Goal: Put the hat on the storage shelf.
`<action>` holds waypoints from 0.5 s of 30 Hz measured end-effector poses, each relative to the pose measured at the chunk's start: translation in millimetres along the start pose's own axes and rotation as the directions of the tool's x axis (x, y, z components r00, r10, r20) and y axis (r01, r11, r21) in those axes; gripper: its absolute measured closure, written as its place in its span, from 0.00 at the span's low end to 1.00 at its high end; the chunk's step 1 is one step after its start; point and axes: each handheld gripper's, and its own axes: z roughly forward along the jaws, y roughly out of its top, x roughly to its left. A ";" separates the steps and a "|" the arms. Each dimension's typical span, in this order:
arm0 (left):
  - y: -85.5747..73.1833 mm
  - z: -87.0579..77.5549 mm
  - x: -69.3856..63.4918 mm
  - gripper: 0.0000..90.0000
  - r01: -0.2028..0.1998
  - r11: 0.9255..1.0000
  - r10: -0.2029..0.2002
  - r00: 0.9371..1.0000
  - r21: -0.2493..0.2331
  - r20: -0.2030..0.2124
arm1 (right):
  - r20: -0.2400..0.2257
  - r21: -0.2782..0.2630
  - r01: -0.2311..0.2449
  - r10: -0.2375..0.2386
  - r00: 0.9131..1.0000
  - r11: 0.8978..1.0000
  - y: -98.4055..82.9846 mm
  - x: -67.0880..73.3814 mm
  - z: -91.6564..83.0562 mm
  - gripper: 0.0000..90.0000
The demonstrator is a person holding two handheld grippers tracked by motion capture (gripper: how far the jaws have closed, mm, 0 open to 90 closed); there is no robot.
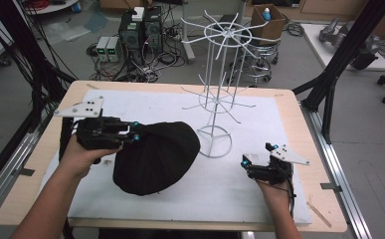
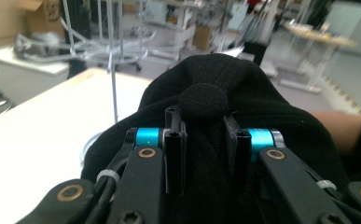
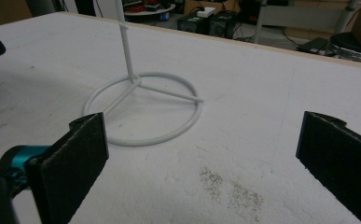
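Gripping the black knitted fabric cap near its crown button, the left gripper has its jaws clamped on a fold of the cloth, and the cap hangs partly lifted above the white foam mat, left of the white wire rack with radiating hooks. The pick-up looks done; carrying the cap to a hook and hanging it appears to remain. The right gripper rests near the rack's ring base, jaws wide apart and empty.

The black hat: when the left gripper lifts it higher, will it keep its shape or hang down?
The black hat will probably sag: its soft woven cloth already bunches where the left gripper pinches it. It seems light. Slipping looks unlikely on that textured fabric.
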 end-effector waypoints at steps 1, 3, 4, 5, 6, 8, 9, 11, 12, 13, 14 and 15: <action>0.0 0.0 0.0 0.83 0.000 1.000 0.000 1.000 0.000 0.000 | -0.001 0.000 0.000 0.000 1.000 1.000 0.0 0.1 0.0 0.01; 1.8 -4.9 1.1 0.83 0.004 1.000 -0.003 1.000 -0.026 0.011 | -0.001 0.000 0.000 0.000 1.000 1.000 0.0 0.1 0.0 0.01; 3.4 -8.4 1.5 0.83 0.004 0.999 -0.003 1.000 -0.044 0.015 | -0.002 0.003 -0.002 0.002 1.000 1.000 -0.1 0.3 -0.1 0.01; 4.8 -11.2 1.9 0.83 0.004 0.998 -0.003 1.000 -0.055 0.019 | -0.002 0.004 -0.004 0.004 1.000 1.000 -0.1 0.4 0.1 0.01; 9.2 -16.3 1.8 0.83 -0.002 0.998 0.004 1.000 -0.068 0.023 | -0.002 0.004 -0.003 0.003 1.000 1.000 -0.1 0.4 0.2 0.01; 14.9 -20.6 0.3 0.83 -0.018 0.997 0.019 1.000 -0.073 0.015 | -0.001 0.004 -0.002 0.002 1.000 1.000 -0.1 0.5 0.3 0.01; 14.9 -20.6 0.3 0.83 -0.018 0.997 0.019 1.000 -0.073 0.015 | -0.001 0.004 -0.002 0.002 1.000 1.000 -0.1 0.5 0.3 0.01; 23.1 -26.6 -2.1 0.83 -0.031 0.996 0.032 0.999 -0.086 0.012 | -0.002 0.003 -0.003 0.003 1.000 1.000 -0.1 0.6 0.2 0.01; 30.3 -32.2 -3.3 0.83 -0.044 0.995 0.045 0.999 -0.089 0.006 | -0.001 0.003 -0.002 0.002 1.000 1.000 -0.2 0.5 0.3 0.01; 30.3 -32.2 -3.3 0.83 -0.044 0.995 0.045 0.999 -0.089 0.006 | -0.001 0.003 -0.002 0.002 1.000 1.000 -0.2 0.5 0.3 0.01; 36.2 -37.1 -4.1 0.83 -0.050 0.994 0.050 0.999 -0.093 -0.002 | -0.001 0.004 -0.004 0.004 1.000 1.000 -0.2 0.5 0.4 0.01; 39.9 -40.8 -4.6 0.83 -0.053 0.994 0.053 0.999 -0.099 -0.004 | -0.001 0.004 -0.003 0.003 1.000 1.000 -0.2 0.5 0.4 0.01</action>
